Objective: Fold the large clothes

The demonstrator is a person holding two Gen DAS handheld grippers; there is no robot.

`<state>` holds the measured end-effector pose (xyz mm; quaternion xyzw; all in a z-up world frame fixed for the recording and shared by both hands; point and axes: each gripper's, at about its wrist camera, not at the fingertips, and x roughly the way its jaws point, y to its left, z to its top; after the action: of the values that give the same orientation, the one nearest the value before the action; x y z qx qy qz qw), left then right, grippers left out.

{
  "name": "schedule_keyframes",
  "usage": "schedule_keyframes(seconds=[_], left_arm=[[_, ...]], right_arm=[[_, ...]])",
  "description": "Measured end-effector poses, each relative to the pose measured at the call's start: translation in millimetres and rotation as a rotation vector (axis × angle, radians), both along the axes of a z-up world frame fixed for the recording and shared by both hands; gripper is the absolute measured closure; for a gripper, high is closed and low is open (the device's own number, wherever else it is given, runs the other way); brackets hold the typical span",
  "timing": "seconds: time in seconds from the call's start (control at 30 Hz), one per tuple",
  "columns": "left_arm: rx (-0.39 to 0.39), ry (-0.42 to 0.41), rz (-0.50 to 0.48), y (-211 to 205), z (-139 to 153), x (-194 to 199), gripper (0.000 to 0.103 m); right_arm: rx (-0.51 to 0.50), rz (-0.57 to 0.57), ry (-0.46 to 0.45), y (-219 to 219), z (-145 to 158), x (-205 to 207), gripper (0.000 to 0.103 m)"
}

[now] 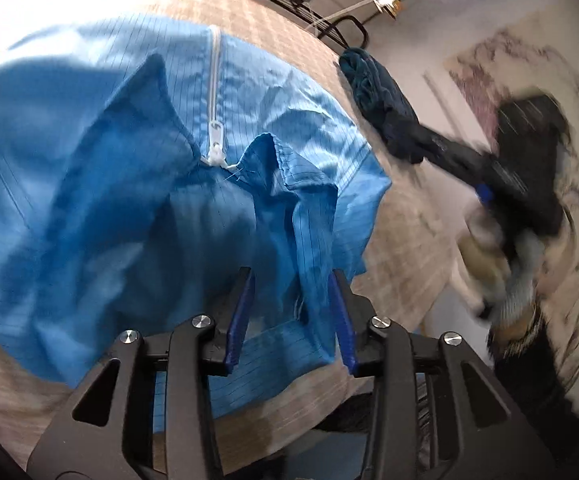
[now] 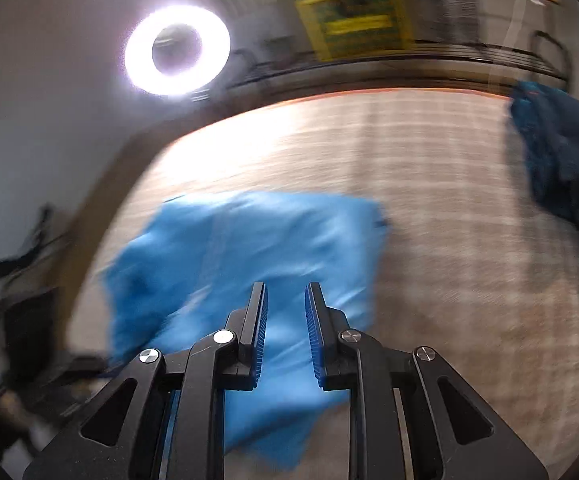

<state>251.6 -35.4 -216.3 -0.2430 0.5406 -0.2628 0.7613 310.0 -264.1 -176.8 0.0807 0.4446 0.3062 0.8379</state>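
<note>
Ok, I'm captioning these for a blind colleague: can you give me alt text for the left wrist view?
A light blue zip-up garment lies spread on a beige table, its white zipper running up the middle. The left gripper hangs over its near edge, jaws apart with a fold of cloth between them. A dark blue garment lies bunched at the table's right edge.

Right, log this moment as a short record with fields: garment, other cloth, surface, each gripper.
garment: light blue zip-front garment, spread and rumpled, white zipper showing
other cloth: dark blue bundle lying apart from it
surface: beige woven cover
left gripper: jaws apart, collar fabric between them, not pinched
right gripper: jaws apart above the garment, holding nothing
</note>
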Motion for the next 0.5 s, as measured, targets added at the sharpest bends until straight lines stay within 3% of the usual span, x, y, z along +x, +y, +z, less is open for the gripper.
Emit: schedule_keyframes(seconds=[0.1, 0.23, 0.27, 0.3, 0.33, 0.5], left_arm=[[-0.047, 0.02, 0.043, -1, -7, 4, 0.066], [-0.053, -0.001, 0.056, -8, -11, 8, 0.066], [-0.053, -0.006, 0.053, -7, -11, 8, 0.07], [-0.051, -0.015, 0.043, -10, -10, 7, 0.091], [-0.042, -0.02, 0.032, -13, -10, 7, 0.1], [-0.019, -0.07, 0.013, -18, -6, 4, 0.102]], right_arm=[[0.031, 0.115, 0.006, 24, -2, -18, 0.084], [-0.112, 0.215, -0.019, 51, -19, -25, 0.082], [-0.127, 0.224, -0.013, 54, -23, -26, 0.082], [-0.14, 0.234, -0.006, 58, -28, -24, 0.082], [-0.149, 0.238, -0.004, 60, -30, -23, 0.082], [-0.197, 0.274, -0.006, 64, -44, -12, 0.082]])
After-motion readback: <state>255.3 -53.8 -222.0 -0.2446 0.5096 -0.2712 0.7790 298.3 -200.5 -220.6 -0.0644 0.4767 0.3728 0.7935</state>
